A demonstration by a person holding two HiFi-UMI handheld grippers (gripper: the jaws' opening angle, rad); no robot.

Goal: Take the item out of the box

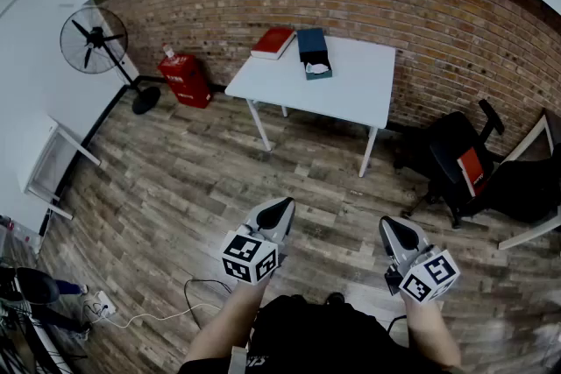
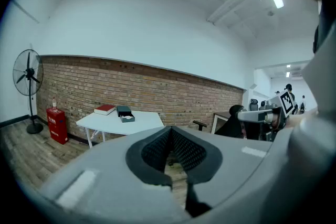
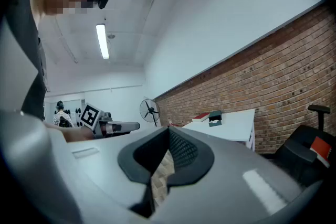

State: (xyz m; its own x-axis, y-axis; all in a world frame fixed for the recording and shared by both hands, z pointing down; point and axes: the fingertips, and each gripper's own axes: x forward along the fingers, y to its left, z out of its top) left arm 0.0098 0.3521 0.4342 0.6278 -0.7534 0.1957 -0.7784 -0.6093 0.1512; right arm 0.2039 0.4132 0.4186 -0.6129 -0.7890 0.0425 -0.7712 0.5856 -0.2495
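Observation:
A dark teal box (image 1: 312,49) lies on the white table (image 1: 355,92) by the brick wall, far ahead of me. Something white (image 1: 319,68) shows in its near end. A red box (image 1: 273,42) lies just left of it. Both grippers hang low over the wooden floor, well short of the table. My left gripper (image 1: 282,204) and right gripper (image 1: 392,225) are shut, with nothing between the jaws. The left gripper view shows the left gripper (image 2: 170,129) below the teal box (image 2: 125,114). The right gripper view shows the right gripper (image 3: 169,129) and the teal box (image 3: 214,118).
A standing fan (image 1: 94,39) and a red cabinet (image 1: 185,79) stand left of the table. A black office chair (image 1: 456,153) sits to its right. A power strip with a cable (image 1: 105,304) lies on the floor at the near left. A white frame (image 1: 53,166) leans at far left.

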